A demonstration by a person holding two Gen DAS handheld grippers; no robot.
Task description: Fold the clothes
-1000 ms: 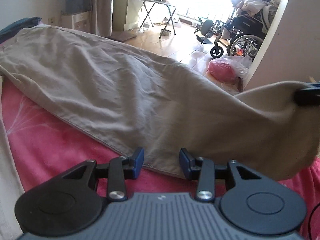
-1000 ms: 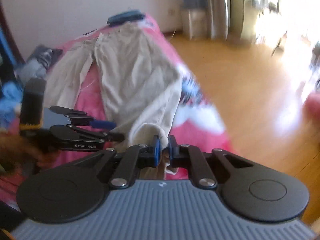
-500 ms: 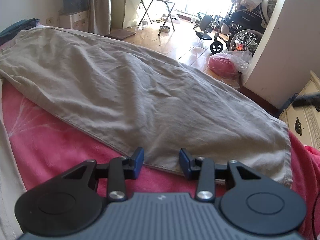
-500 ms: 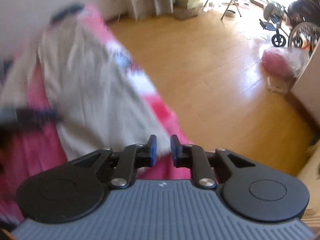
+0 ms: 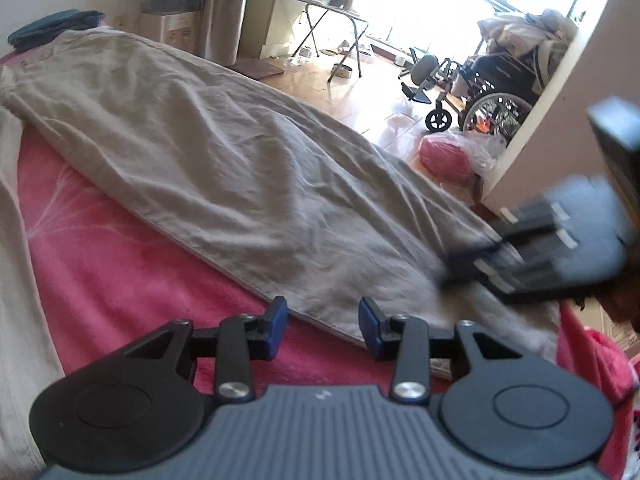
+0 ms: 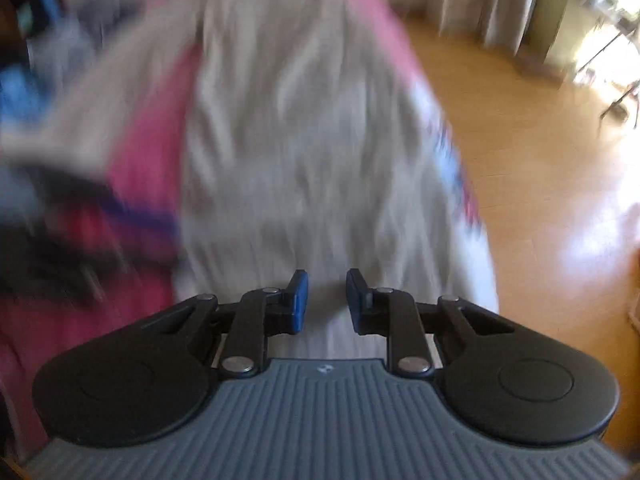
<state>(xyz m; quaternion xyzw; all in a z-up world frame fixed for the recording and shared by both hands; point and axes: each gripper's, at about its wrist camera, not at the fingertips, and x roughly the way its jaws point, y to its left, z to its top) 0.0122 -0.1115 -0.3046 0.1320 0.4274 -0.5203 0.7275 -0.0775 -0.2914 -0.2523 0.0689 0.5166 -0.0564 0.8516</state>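
Beige trousers [image 5: 240,168] lie spread on a pink blanket [image 5: 100,248] on the bed, one leg running from far left to near right. My left gripper [image 5: 323,312] stands open just above that leg's side hem, with nothing between its pads. In the left wrist view my right gripper [image 5: 452,270] is a blurred dark shape low over the leg's end at the right. Its own view is motion-blurred: the right gripper [image 6: 326,292] is open with a small gap, and the trouser leg [image 6: 312,140] lies beneath and ahead of it, not pinched.
The second beige leg [image 5: 12,240] lies along the left edge. Dark folded cloth [image 5: 52,28] sits at the bed's far end. Beyond the bed are wooden floor [image 6: 520,160], a red bag [image 5: 448,156], a wheelchair [image 5: 492,84], a folding table [image 5: 328,4] and a wall corner [image 5: 560,120].
My right gripper let go of the leg end, which dropped flat on the bed. It swung out over the floor, then came back down over the leg. The left gripper barely moved.
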